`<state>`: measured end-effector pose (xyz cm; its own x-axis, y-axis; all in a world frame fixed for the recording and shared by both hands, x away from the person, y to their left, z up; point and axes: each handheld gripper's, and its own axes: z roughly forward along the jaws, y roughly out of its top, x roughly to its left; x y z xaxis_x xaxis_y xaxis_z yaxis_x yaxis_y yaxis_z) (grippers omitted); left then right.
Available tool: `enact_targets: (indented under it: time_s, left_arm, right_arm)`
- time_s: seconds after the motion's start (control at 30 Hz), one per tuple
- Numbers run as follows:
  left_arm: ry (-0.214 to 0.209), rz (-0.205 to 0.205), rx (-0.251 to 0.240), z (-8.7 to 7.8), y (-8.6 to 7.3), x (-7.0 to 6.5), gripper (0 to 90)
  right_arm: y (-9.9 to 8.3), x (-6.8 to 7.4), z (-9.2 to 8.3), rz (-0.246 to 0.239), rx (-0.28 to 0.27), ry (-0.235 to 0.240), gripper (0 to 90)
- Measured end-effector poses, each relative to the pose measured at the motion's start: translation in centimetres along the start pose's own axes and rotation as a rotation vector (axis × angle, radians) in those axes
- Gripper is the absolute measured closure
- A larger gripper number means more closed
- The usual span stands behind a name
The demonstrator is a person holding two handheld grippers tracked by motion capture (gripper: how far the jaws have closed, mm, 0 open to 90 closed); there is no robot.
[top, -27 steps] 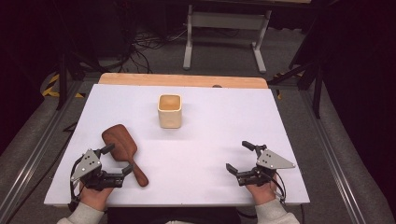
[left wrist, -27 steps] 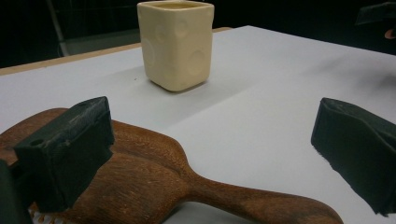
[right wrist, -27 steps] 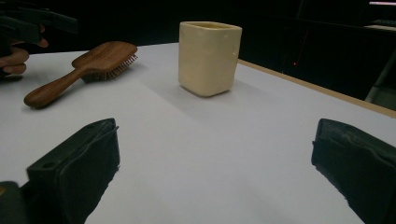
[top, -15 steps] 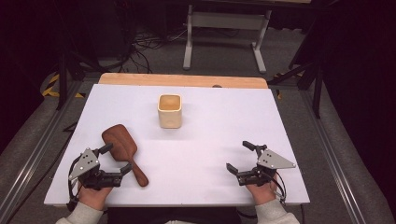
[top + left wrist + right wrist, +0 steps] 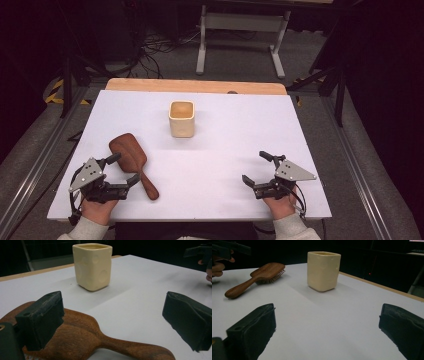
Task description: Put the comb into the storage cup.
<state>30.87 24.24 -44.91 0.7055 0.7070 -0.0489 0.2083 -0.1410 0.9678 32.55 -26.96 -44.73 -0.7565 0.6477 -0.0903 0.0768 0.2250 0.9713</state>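
Note:
A dark wooden hairbrush [image 5: 131,159] lies bristles-down at the table's front left, its handle pointing toward the front edge. My left gripper [image 5: 126,168] stands open over it. In the left gripper view one jaw hovers above the brush head [image 5: 75,337], the other stands wide apart to the right, and the handle runs between them untouched. A cream square cup [image 5: 181,119] stands upright mid-table, seen also as the cup [image 5: 92,266] and the cup [image 5: 323,271]. My right gripper [image 5: 254,166] rests open at the front right with bare table between its jaws [image 5: 327,332].
The white table top [image 5: 225,140] has a wooden strip [image 5: 195,86] along its far edge. Beyond it are a dark floor, cables and a metal stand [image 5: 240,30]. The brush [image 5: 259,275] and a hand [image 5: 220,266] appear far left in the right gripper view.

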Motion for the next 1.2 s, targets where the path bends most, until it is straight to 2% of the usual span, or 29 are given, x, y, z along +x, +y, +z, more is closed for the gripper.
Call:
enact_targets:
  time_s: [0.1, 0.27, 0.3, 0.57, 0.77, 0.9, 0.93, 1.0, 1.13, 1.17, 1.2]
  left_arm:
    - [-0.026, 0.022, 0.015, 0.3, 0.8, -0.5, 6.9]
    - [-0.068, 0.024, 0.023, 0.9, 1.8, -0.9, 7.8]
    - [-0.086, 0.023, 0.026, 1.3, 2.2, -1.1, 8.1]
    - [-0.146, 0.048, 0.056, 3.4, 3.3, -2.1, 10.3]
    - [-0.175, 0.027, 0.08, 4.7, 3.7, -2.0, 12.9]
    - [-0.195, 0.031, 0.091, 5.1, 3.8, -2.2, 15.1]
    - [-0.22, 0.028, 0.099, 5.4, 3.8, -2.3, 17.5]
    - [-0.242, 0.026, 0.103, 5.5, 3.8, -2.3, 21.0]
    - [-0.274, -0.007, 0.111, 5.6, 3.7, -2.1, 39.8]
    - [-0.294, -0.012, 0.12, 5.6, 3.8, -2.0, 39.8]
    - [-0.291, -0.011, 0.125, 5.6, 3.8, -2.1, 50.8]
  right_arm:
    - [0.0, 0.0, 0.0, 0.001, 0.0, 0.0, 1.5]
    - [0.0, 0.0, 0.0, 0.001, 0.001, 0.0, 1.5]
    - [0.0, 0.0, 0.1, 0.001, 0.002, 0.001, 1.5]
    - [-0.1, 0.0, 0.0, 0.003, 0.003, 0.003, 1.5]
    - [-0.1, 0.0, 0.1, 0.012, 0.0, 0.007, 1.3]
    - [-0.1, -0.1, 0.1, 0.012, 0.0, 0.007, 1.3]
    - [-0.1, 0.0, 0.1, 0.011, 0.0, 0.007, 1.3]
    - [-0.1, 0.0, 0.1, 0.012, 0.0, 0.008, 1.3]
    - [-0.1, 0.0, 0.1, 0.013, 0.002, 0.007, 1.2]
    - [-0.1, 0.0, 0.1, 0.013, 0.001, 0.006, 1.2]
    - [-0.1, 0.0, 0.1, 0.013, 0.001, 0.006, 1.2]
